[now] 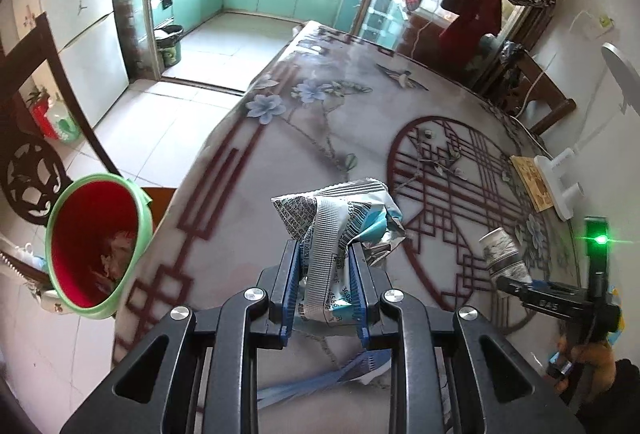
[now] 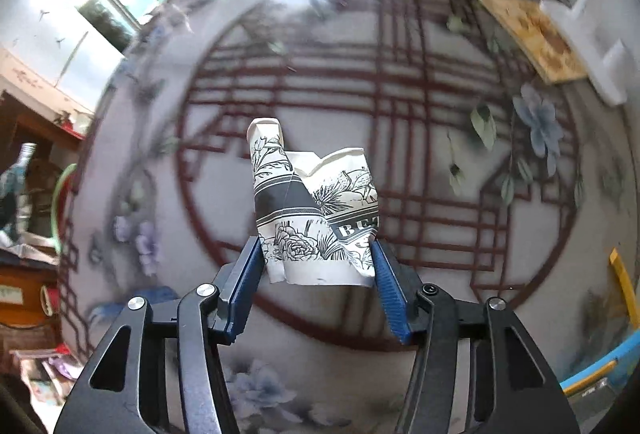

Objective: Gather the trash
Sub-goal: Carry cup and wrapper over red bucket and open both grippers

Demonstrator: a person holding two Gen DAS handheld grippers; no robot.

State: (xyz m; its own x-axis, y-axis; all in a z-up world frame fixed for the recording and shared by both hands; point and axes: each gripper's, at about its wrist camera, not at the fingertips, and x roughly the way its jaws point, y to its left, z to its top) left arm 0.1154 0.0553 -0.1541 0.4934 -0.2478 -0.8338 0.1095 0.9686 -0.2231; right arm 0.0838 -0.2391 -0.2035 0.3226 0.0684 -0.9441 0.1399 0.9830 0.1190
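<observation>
Clearly both pieces of trash are already in hand and neither is binned yet. Far left in the left wrist view, the bin (image 1: 100, 246), red inside with a green rim, stands off the bench (image 1: 280, 153) edge and lower than it, tilted toward the camera, with some scraps already at its bottom. Next, the left gripper (image 1: 324, 254) is closed down narrow on a crumpled foil wrapper (image 1: 336, 218), which it holds up above the bench; much of the wrapper stands free above the blue pads. A risk here, as I judge it, is that the springy foil slips or catches on a pad at release, so it drops on the rim or the floor if the gripper opens before it is squarely over the bin. Further right, the right gripper (image 2: 318, 254) is about half closed on a crushed paper cup (image 2: 312, 209), pinching its lower edges, with the cup lifted clear of the bench. That hold looks shallow: the flattened cup could twist or fold between the pads during the carry across the bench and fall short. With both grippers headed for one bin, they could also bump each other at its mouth.
</observation>
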